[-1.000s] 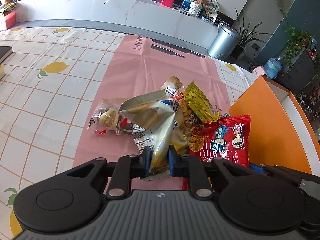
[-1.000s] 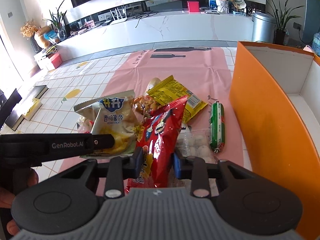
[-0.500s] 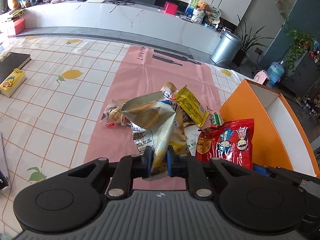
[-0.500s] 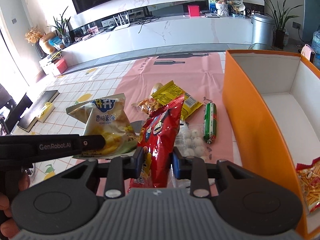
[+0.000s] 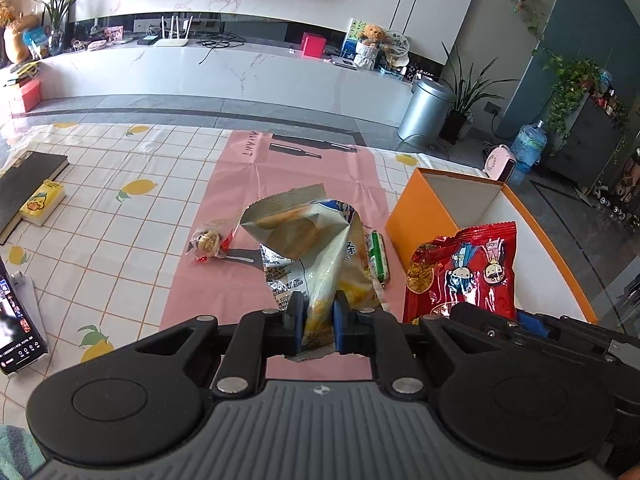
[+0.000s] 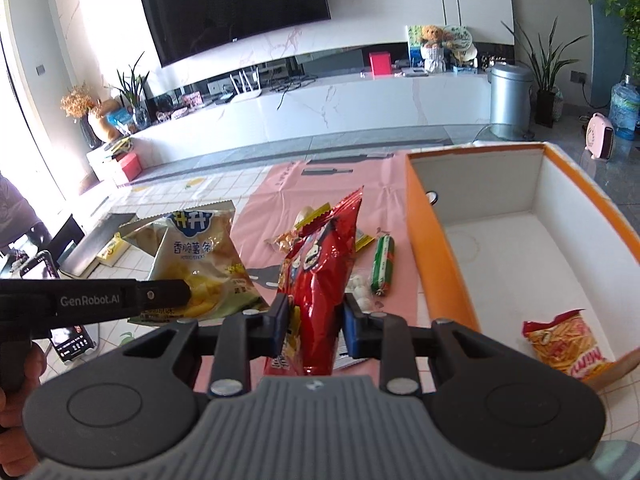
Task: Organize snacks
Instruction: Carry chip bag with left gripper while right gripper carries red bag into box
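My left gripper (image 5: 316,322) is shut on the bottom edge of a pale yellow-green potato stick bag (image 5: 308,240), which hangs above the pink mat; the same bag (image 6: 196,256) shows at the left of the right wrist view. My right gripper (image 6: 314,326) is shut on a red snack bag (image 6: 320,264), held upright in the air; that bag (image 5: 464,272) appears beside the orange box (image 5: 416,216) in the left wrist view. The orange box (image 6: 440,264) lies to the right, with an orange-red snack bag (image 6: 568,346) inside.
On the pink mat (image 5: 296,172) remain a green sausage stick (image 6: 382,266), a pack of white balls (image 6: 360,290), a clear-wrapped pastry (image 5: 208,242) and a yellow packet (image 6: 316,216). A black book (image 5: 24,186), a yellow tissue pack (image 5: 42,202) and a phone (image 5: 16,320) lie left.
Both grippers have risen with their bags, lifting them off the snack pile. The table looks farther below, and the inside of the orange box has come into the right wrist view.
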A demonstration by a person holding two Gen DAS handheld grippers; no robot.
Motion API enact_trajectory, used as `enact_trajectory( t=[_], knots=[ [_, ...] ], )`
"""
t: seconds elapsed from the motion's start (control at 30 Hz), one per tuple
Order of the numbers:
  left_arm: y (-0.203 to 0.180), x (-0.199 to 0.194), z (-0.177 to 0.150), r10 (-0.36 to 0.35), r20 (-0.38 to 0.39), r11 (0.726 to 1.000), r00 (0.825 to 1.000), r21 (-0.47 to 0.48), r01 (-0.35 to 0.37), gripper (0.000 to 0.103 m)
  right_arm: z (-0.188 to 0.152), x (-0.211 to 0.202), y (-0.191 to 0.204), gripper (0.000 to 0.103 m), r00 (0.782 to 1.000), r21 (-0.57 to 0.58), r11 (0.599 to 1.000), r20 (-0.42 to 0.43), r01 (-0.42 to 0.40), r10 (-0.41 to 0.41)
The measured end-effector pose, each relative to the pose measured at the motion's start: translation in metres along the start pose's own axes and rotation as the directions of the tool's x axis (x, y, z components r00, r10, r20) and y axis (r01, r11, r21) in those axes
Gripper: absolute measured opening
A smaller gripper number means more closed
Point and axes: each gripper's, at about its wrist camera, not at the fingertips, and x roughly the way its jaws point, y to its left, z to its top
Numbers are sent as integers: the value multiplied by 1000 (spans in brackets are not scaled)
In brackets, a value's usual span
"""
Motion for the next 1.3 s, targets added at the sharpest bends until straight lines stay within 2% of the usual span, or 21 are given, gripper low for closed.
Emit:
enact_trajectory(
  t=[0.17,0.43,0.6,0.73,0.87,1.1,1.3],
  knots=[
    [-30,-16,1,-26,32,998,999,61,24,15,-1,-32,-17,25,998,7,1000,54,19,-19],
    [-86,-19,12,-115,47,981,992,165,105,15,8,-73,-60,24,989,9,997,129,73,-73],
    [-127,-4,22,-161,22,953,987,262,150,15,21,-83,-101,24,982,8,991,132,134,-134],
    [-157,19,26,-173,-34,925,984,338,174,15,31,-77,-135,24,980,27,985,104,170,-172],
    [-179,55,29,-146,-116,898,982,402,181,15,39,-59,-164,24,982,49,983,55,178,-181],
    [-197,111,29,-37,-254,846,967,506,165,15,44,-6,-194,24,989,56,991,-91,120,-114],
    [-207,143,30,63,-312,804,948,578,136,16,41,38,-208,24,971,97,993,-235,65,-41]
  ],
)
